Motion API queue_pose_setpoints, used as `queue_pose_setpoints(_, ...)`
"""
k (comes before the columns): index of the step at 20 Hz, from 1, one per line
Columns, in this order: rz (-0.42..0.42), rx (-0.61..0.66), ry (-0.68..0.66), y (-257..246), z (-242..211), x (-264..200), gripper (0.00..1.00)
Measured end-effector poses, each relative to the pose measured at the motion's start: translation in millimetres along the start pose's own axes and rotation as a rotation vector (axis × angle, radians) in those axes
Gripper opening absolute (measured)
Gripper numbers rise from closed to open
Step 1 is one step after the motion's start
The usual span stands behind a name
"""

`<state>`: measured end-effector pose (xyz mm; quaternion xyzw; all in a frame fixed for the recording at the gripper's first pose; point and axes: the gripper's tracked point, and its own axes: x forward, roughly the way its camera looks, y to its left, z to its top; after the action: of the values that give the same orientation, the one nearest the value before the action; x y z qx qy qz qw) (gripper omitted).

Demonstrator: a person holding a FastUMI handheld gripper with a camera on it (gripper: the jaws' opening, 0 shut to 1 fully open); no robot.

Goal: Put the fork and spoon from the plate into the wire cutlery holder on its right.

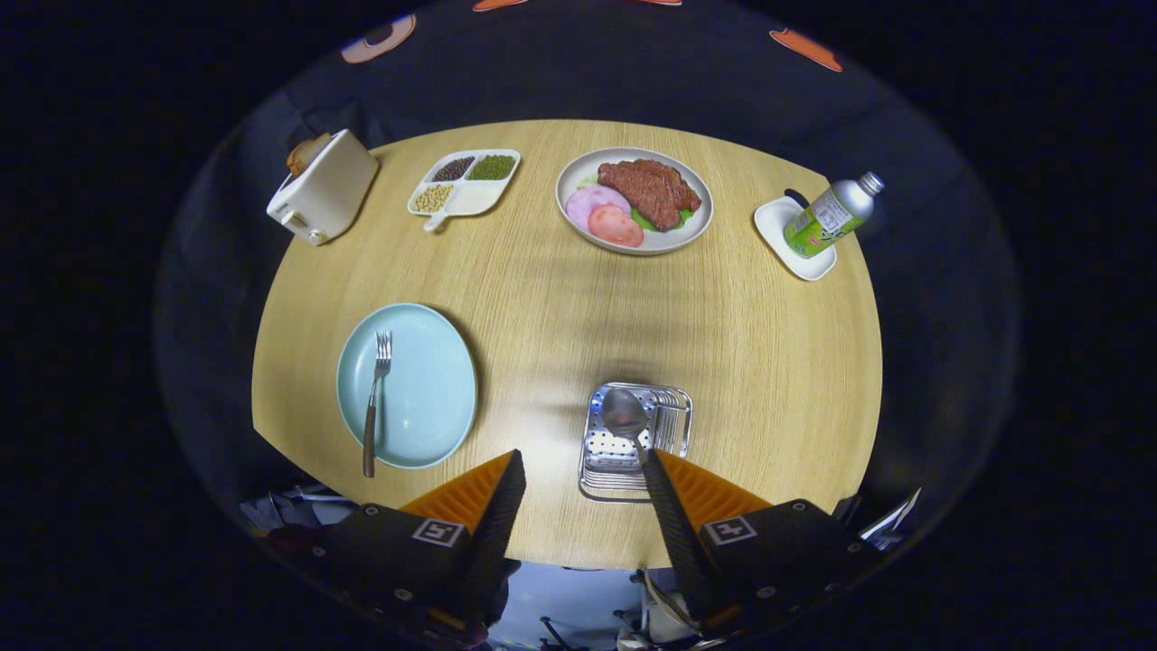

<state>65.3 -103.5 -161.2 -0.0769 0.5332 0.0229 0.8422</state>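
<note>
A pale blue plate lies on the round wooden table, left of and just beyond my left finger. A fork with a brown handle rests on its left half, tines pointing away. The wire cutlery holder stands right of the plate, just ahead of my right finger. The spoon stands in the holder with its bowl up, its handle passing close by the right fingertip. My gripper hangs above the table's near edge, fingers wide apart and holding nothing.
Across the table sit a white toaster, a divided dish of beans, a plate of steak and ham, and a bottle on a small white tray. Bare wood lies between plate and holder.
</note>
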Motion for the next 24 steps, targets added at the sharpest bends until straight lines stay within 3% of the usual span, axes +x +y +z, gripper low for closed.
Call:
queue_pose_setpoints(2,0.004,0.012,-0.085,16.4,12.1,-11.0,0.97)
queue_pose_setpoints(3,0.01,0.016,-0.126,25.8,17.2,-17.8,0.98)
queue_pose_setpoints(8,0.098,0.007,-0.237,96.7,20.2,-23.6,0.98)
queue_pose_setpoints(13,0.086,-0.054,-0.293,153.9,6.2,1.3,0.99)
queue_pose_setpoints(17,0.129,-0.03,-0.306,197.2,-6.5,24.3,0.99)
queue_pose_setpoints(24,0.072,-0.03,-0.366,222.5,-14.5,68.4,0.99)
